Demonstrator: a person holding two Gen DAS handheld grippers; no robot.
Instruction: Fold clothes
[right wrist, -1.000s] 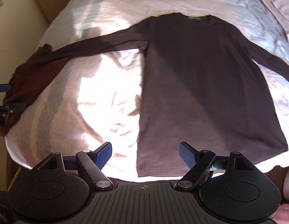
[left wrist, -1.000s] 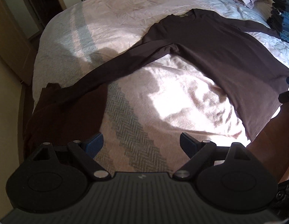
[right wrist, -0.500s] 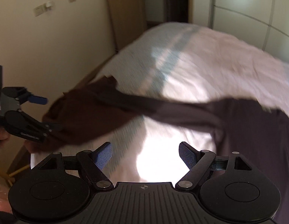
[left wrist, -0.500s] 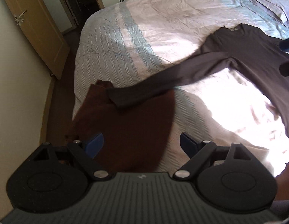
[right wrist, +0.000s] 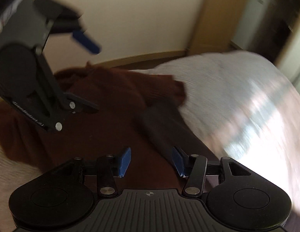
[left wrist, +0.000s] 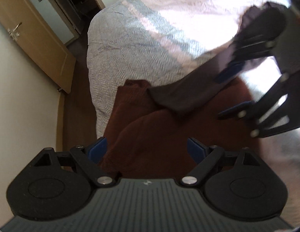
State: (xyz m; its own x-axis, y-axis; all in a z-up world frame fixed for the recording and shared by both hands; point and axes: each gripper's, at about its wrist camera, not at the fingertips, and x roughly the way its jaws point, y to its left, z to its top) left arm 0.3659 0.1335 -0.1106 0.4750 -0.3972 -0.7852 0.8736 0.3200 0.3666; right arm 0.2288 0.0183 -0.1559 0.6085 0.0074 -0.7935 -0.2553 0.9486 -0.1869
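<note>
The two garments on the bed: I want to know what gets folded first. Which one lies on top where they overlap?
The dark grey shirt sleeve lies on top; its cuff end rests across the rust-brown garment, which hangs over the bed's edge.

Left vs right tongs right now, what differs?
Left tongs stand wide open; right tongs are narrower, jaws closing. Left tongs hover over the rust-brown garment; right tongs hover by the dark sleeve that lies over that garment. From the left wrist view the right tongs look rolled sideways, one finger above the other. Shared: blue pads, black linkages, nothing gripped by either.
</note>
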